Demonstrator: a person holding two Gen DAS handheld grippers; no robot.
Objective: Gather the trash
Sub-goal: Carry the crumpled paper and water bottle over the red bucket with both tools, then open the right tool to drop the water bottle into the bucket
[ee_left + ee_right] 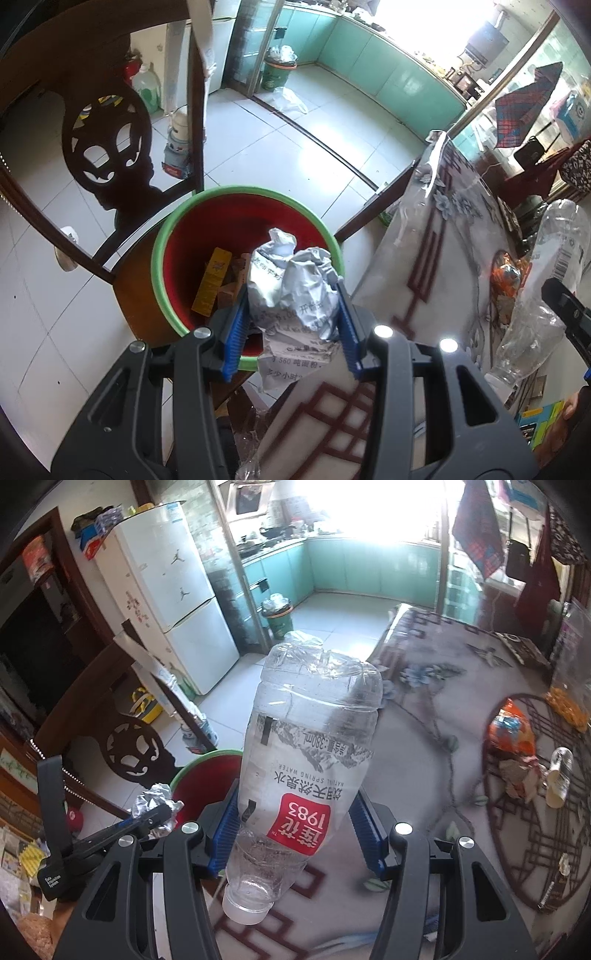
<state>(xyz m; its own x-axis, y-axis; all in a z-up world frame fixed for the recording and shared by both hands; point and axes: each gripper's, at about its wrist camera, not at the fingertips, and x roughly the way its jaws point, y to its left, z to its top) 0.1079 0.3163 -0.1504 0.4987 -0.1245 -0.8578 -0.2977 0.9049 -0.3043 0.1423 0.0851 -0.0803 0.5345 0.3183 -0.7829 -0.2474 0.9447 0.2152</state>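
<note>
We see the left gripper (293, 314) tilted steeply downward, its blue pads (234, 332) clamped on either side of a crumpled paper wad (291, 291). The wad carries printed text and bulges up past the fingertips, with a flatter flap hanging down between the pads toward the camera. It hangs over the near rim of a red bucket (177, 236) with a green lip, which sits on the seat of a dark wooden chair (107, 147) just off the table's left edge. Inside the bucket lie a yellow packet (213, 280) and some brown pieces (236, 273).

The right gripper (291, 830) also points down at a slant. Its pads close on the lower body of a clear plastic bottle (306, 760). The bottle's long axis runs along the fingers: the white cap (243, 910) sits nearest the camera, and the dented base points away, toward the far kitchen. Its red label reads upside down from this view. The bottle hangs above the table's left edge, where the patterned tablecloth (436, 709) falls away, and the bucket's rim shows just left of it.

Farther out on the table, toward its right edge, we see an orange snack bag (511, 731), crumpled wrappers (521, 779) and a small toppled bottle (557, 775). Beyond the table's far corner stands a green bin (279, 622) near a white fridge (173, 602).
</note>
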